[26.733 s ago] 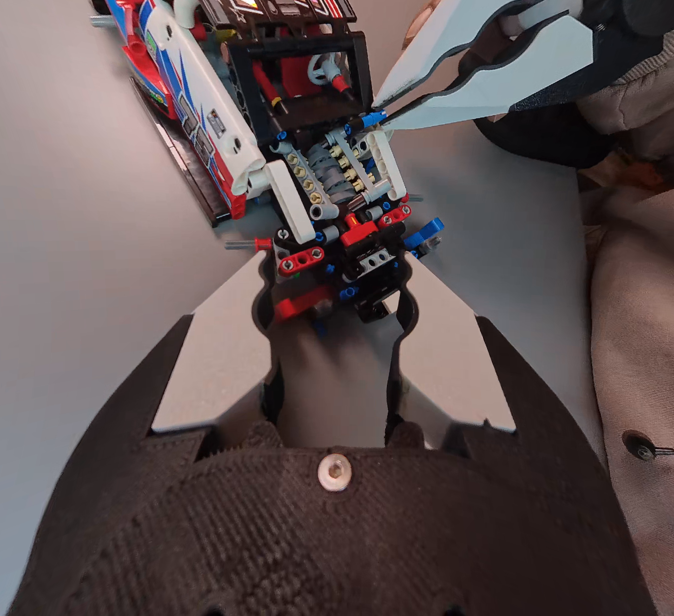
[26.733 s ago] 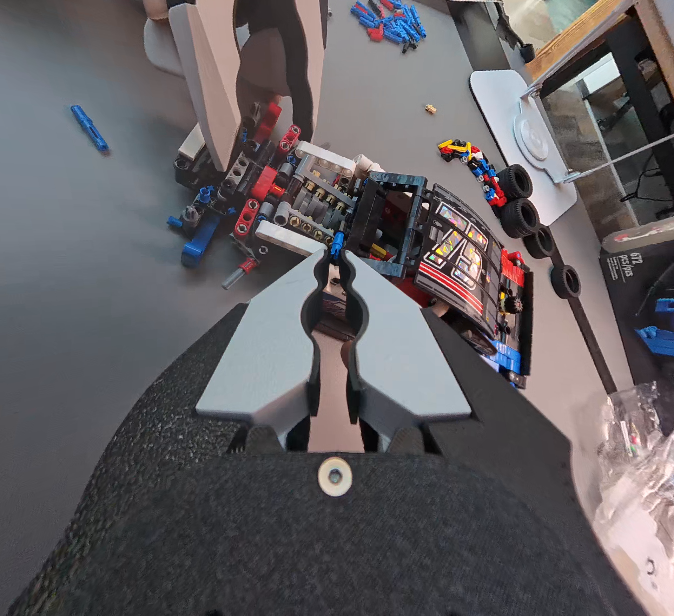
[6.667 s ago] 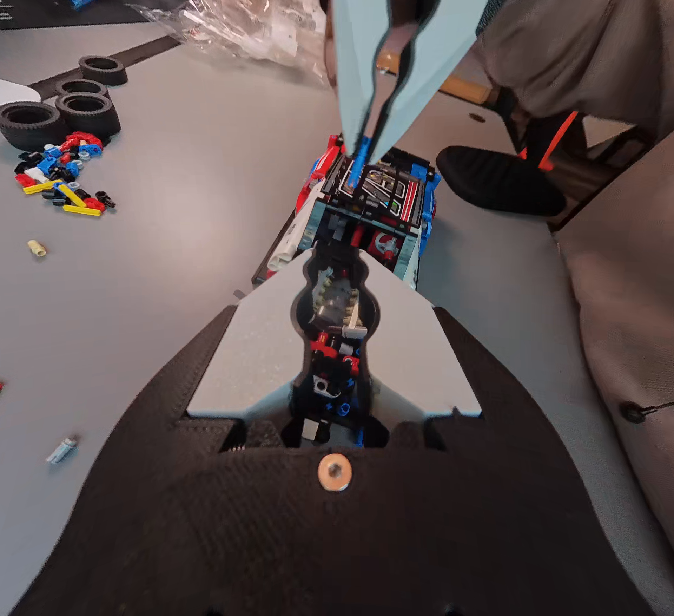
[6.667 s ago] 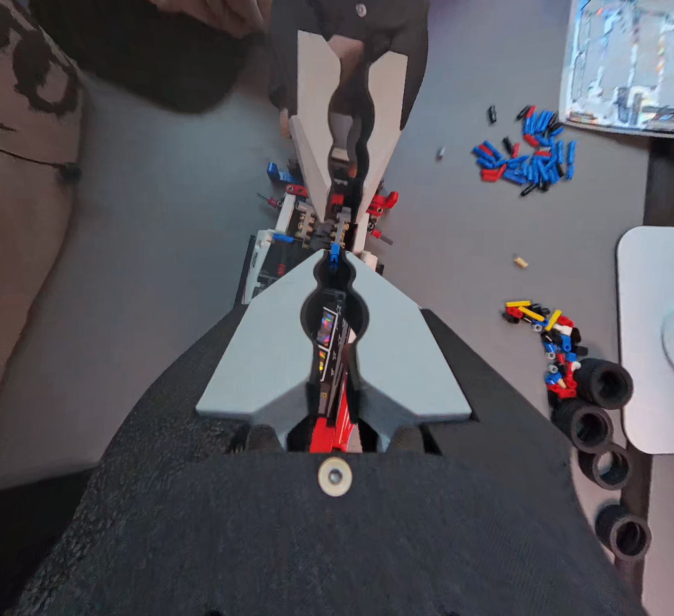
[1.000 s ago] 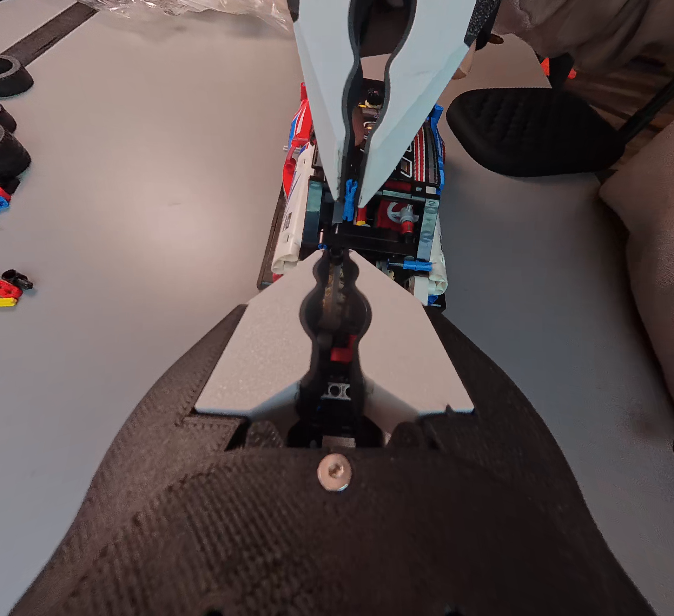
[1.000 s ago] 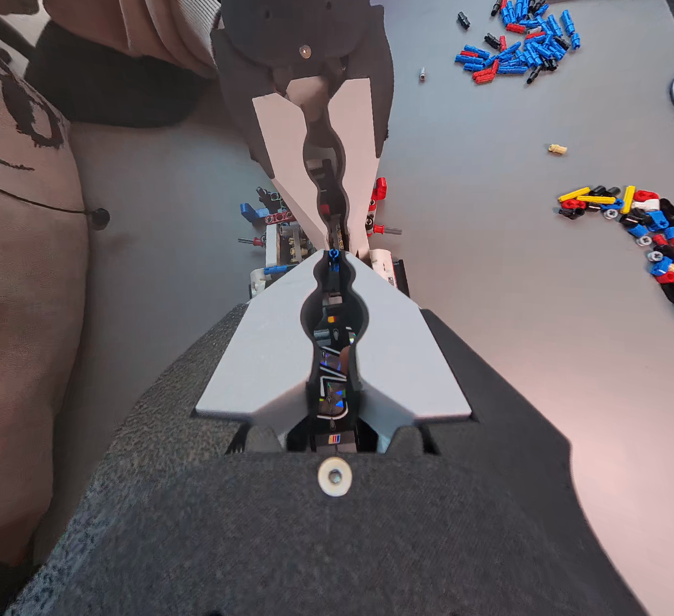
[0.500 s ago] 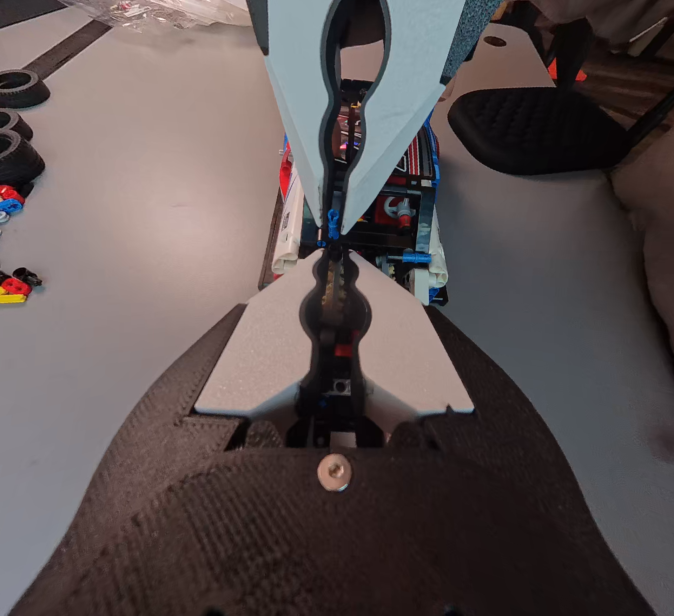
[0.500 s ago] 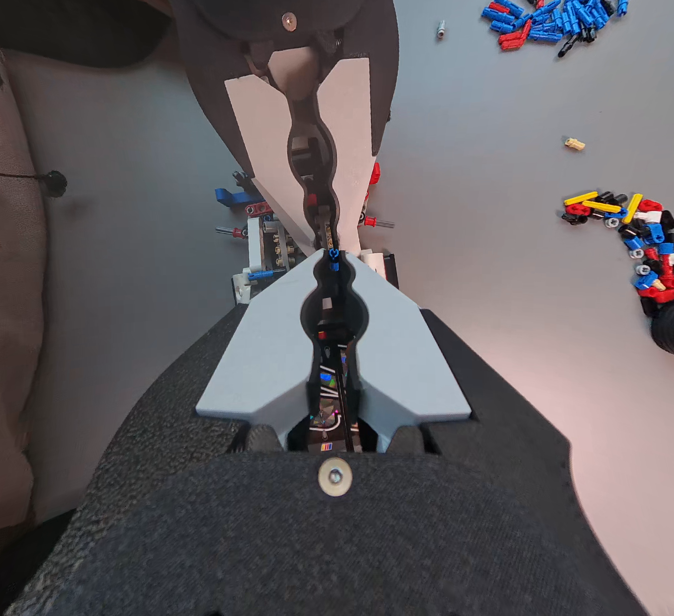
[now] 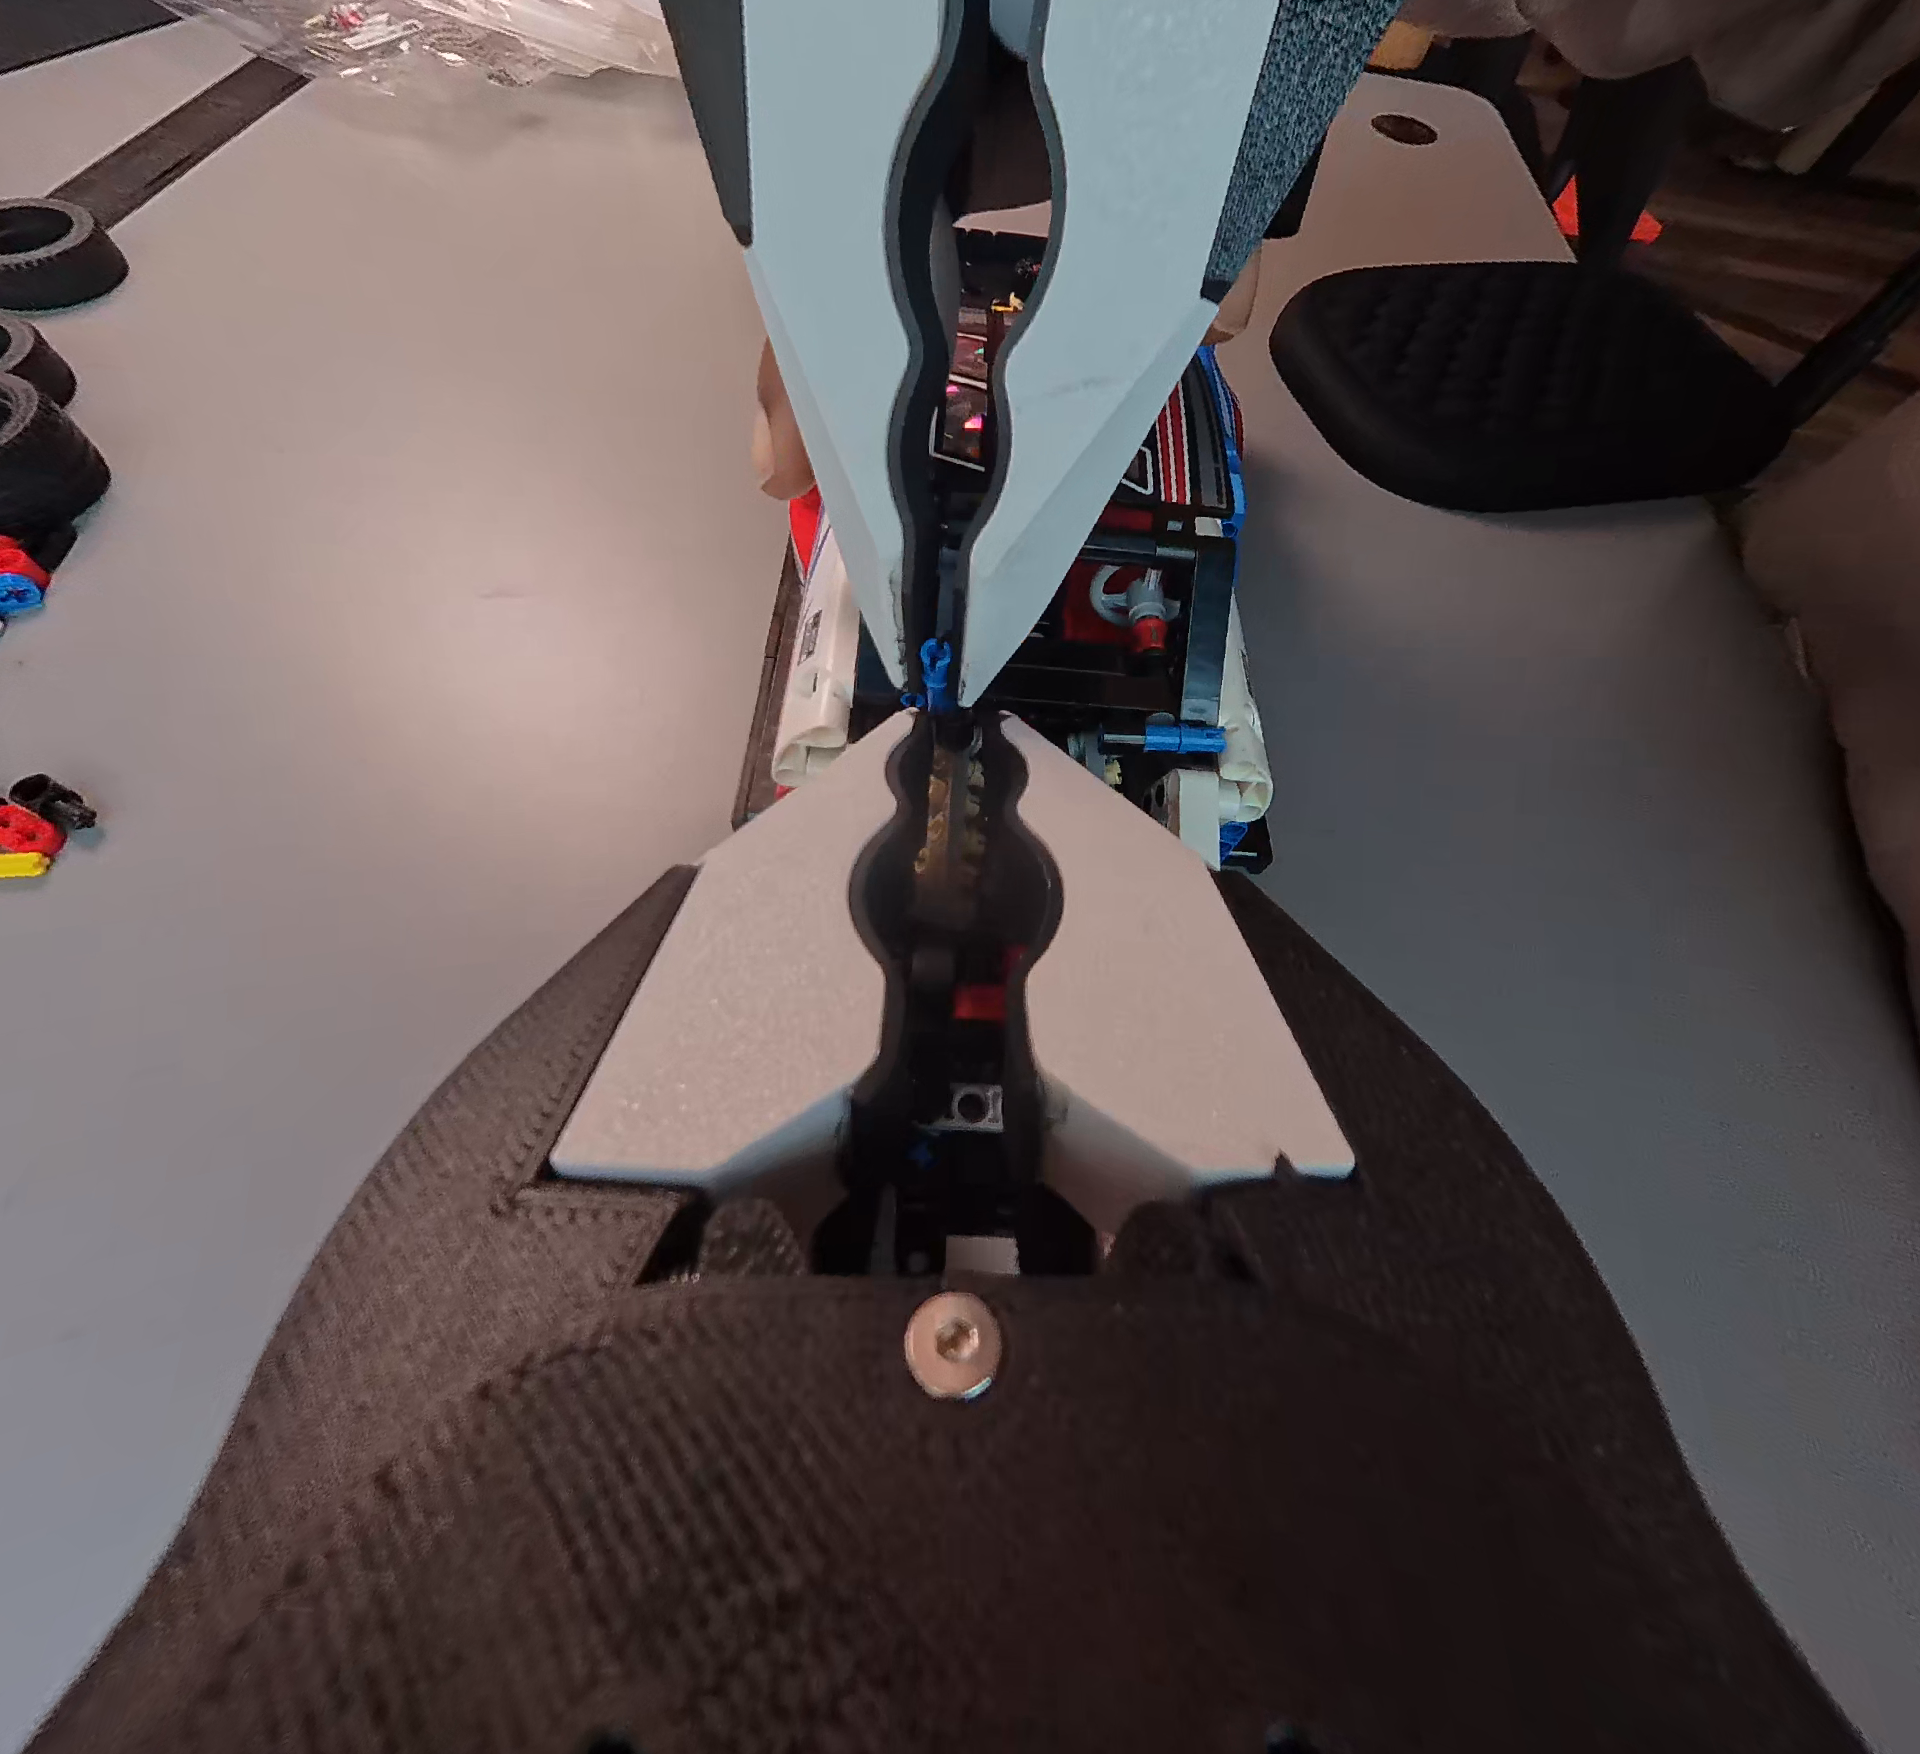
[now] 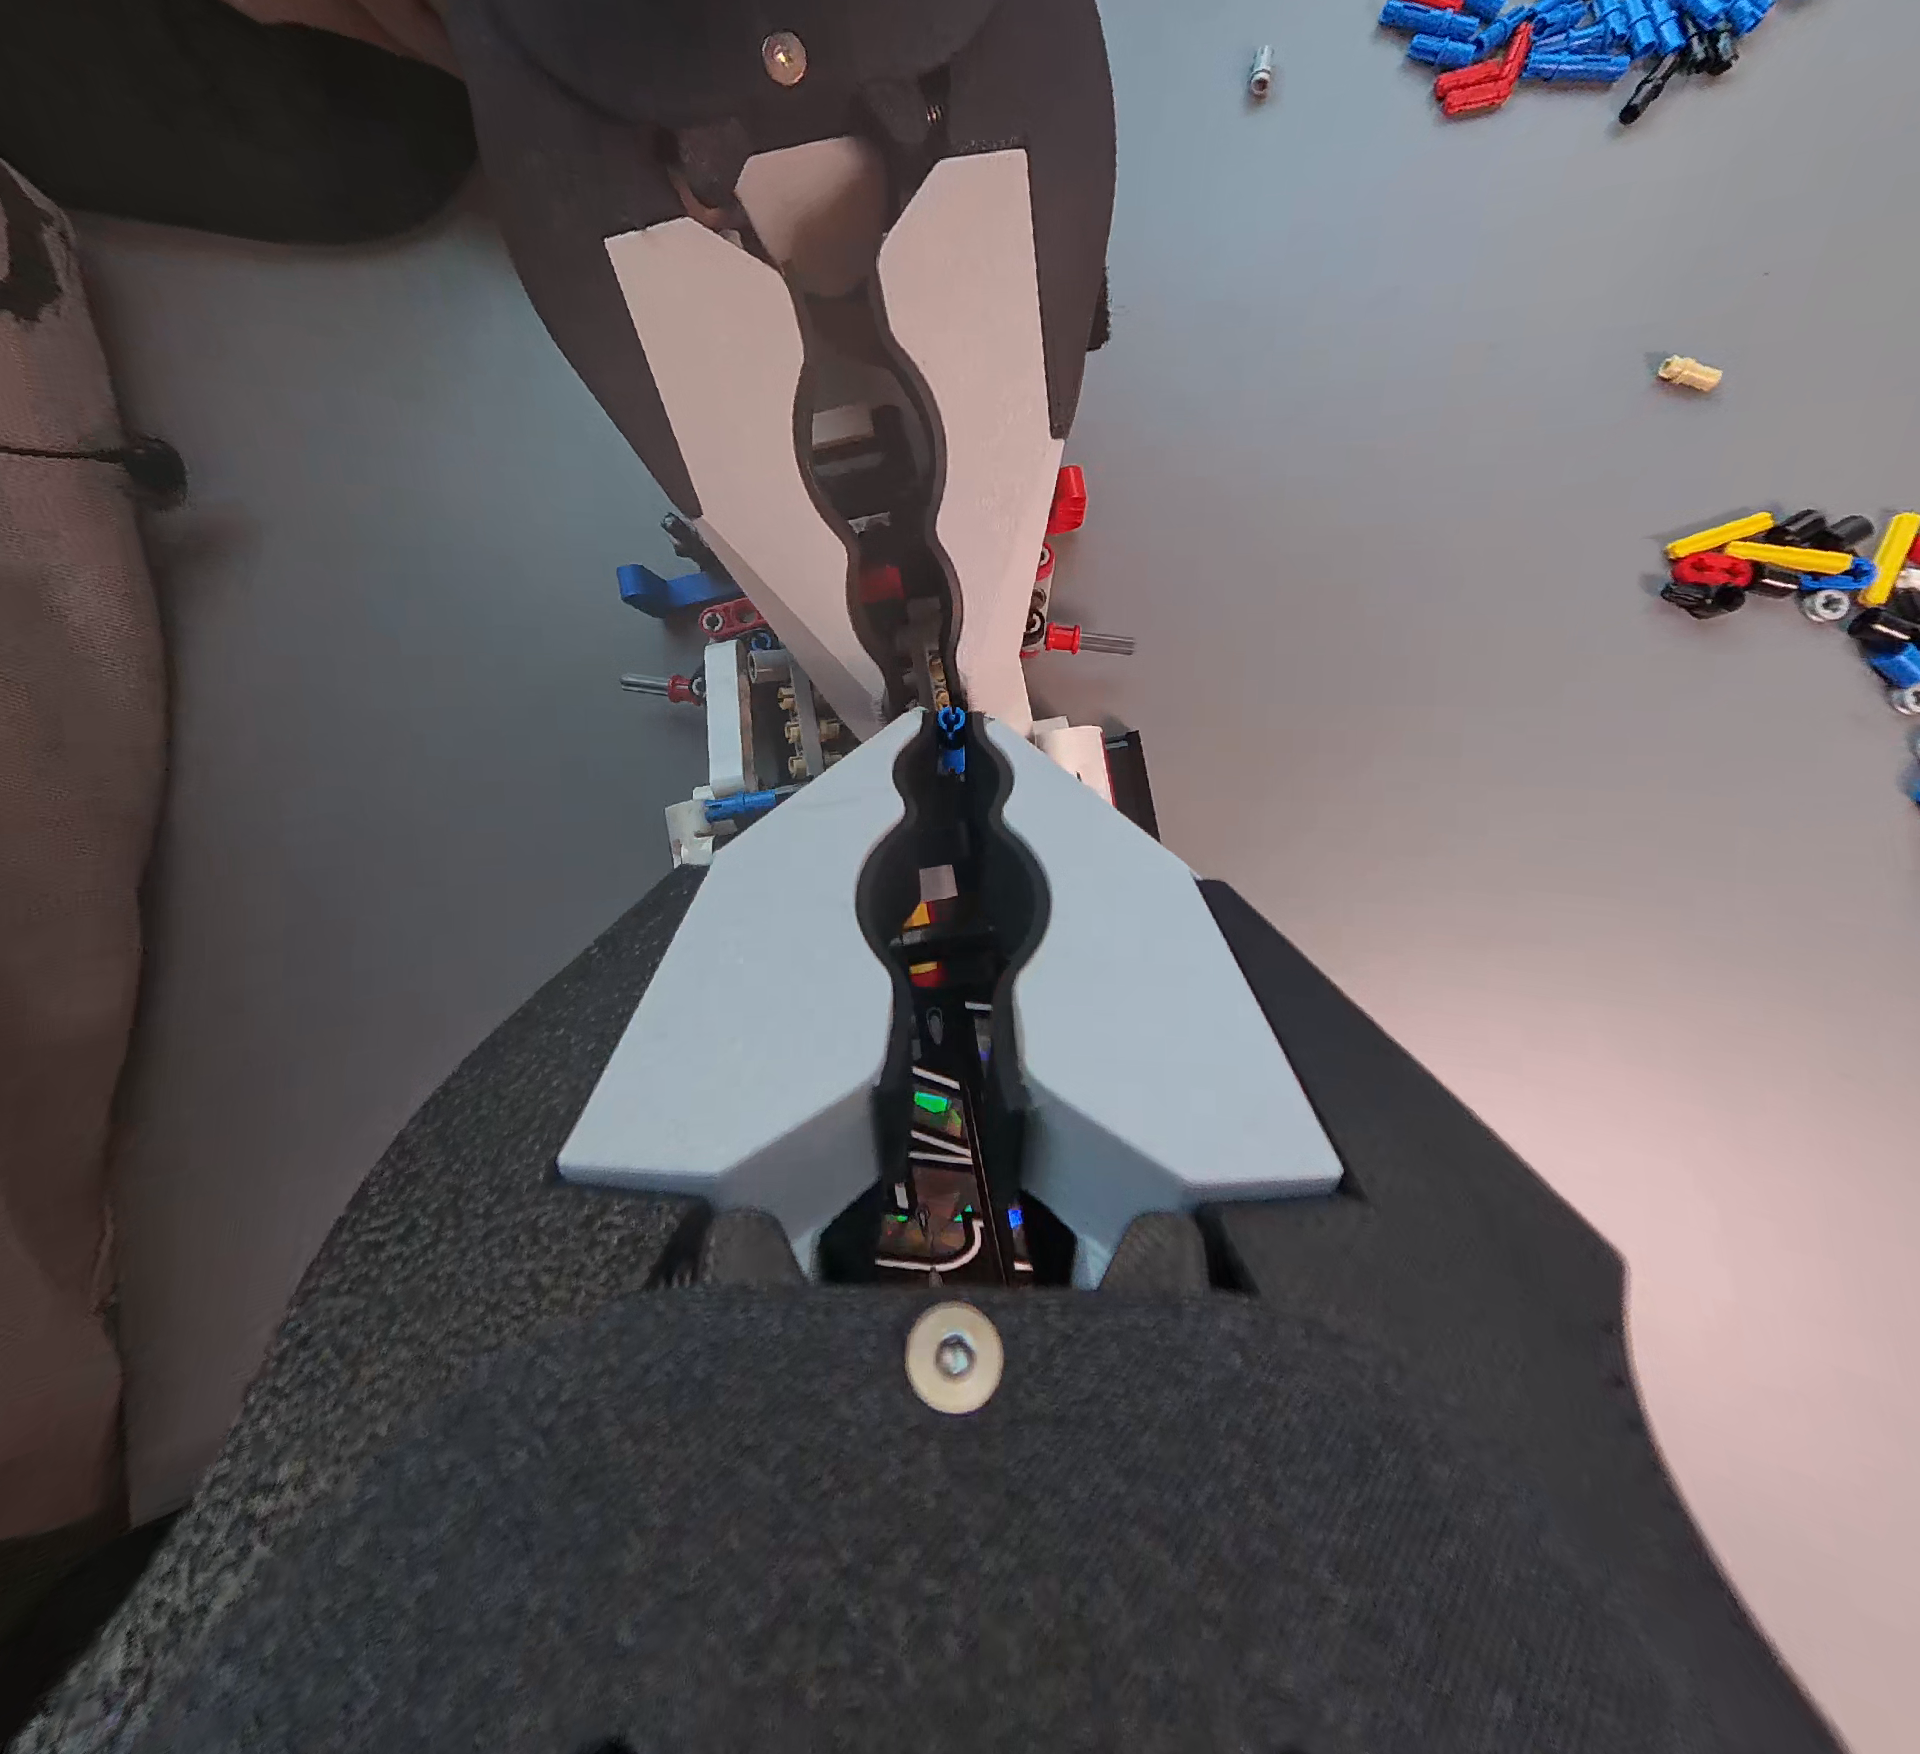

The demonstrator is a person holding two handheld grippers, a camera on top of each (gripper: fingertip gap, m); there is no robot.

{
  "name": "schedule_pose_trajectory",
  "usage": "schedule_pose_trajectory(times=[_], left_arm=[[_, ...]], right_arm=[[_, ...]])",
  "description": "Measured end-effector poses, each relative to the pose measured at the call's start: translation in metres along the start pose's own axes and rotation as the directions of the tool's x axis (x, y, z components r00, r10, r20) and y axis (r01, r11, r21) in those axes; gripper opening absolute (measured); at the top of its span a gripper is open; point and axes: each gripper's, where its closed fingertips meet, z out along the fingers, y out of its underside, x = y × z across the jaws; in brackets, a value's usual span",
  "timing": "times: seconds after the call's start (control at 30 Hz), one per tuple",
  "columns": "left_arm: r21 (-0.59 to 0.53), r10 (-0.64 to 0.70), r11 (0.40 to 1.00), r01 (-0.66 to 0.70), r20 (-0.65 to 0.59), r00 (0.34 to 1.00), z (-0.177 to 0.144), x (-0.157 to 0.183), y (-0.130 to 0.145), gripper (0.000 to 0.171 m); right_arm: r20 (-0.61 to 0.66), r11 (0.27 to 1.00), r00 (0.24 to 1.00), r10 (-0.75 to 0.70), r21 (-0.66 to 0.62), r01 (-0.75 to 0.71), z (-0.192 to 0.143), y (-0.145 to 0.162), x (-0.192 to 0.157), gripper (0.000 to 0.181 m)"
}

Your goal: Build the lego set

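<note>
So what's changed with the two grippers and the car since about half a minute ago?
The left gripper has closed: its fingers were spread around the car's engine end, now they pinch its middle. The right gripper swung from the car's side to face the left one tip to tip, lowering the blue pin onto the car. Unchanged: the right gripper stays shut on the pin, and the car is on the table.

blue pin [image 10: 950, 740], pale grey fingers [image 10: 1122, 977], seemingly striped car [image 9: 1174, 499]

no readable writing anywhere, small sticker marks on the lego car [image 9: 821, 634] too blurred to make out
</note>
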Motion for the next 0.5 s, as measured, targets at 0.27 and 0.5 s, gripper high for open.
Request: schedule_pose_trajectory(times=[0.27,0.5], left_arm=[[0.006,-0.010,1.000,0.010,-0.001,1.000,0.0027,0.0003,-0.0013,0.005],[0.001,0.003,1.000,-0.003,0.010,1.000,0.0027,-0.0002,-0.0007,0.005]], right_arm=[[0.030,0.998,0.997,-0.067,0.008,0.066,-0.0020,0.0041,-0.0031,0.002],[0.063,0.991,0.990,-0.127,-0.030,0.129,-0.0028,0.0064,-0.0031,0.002]])
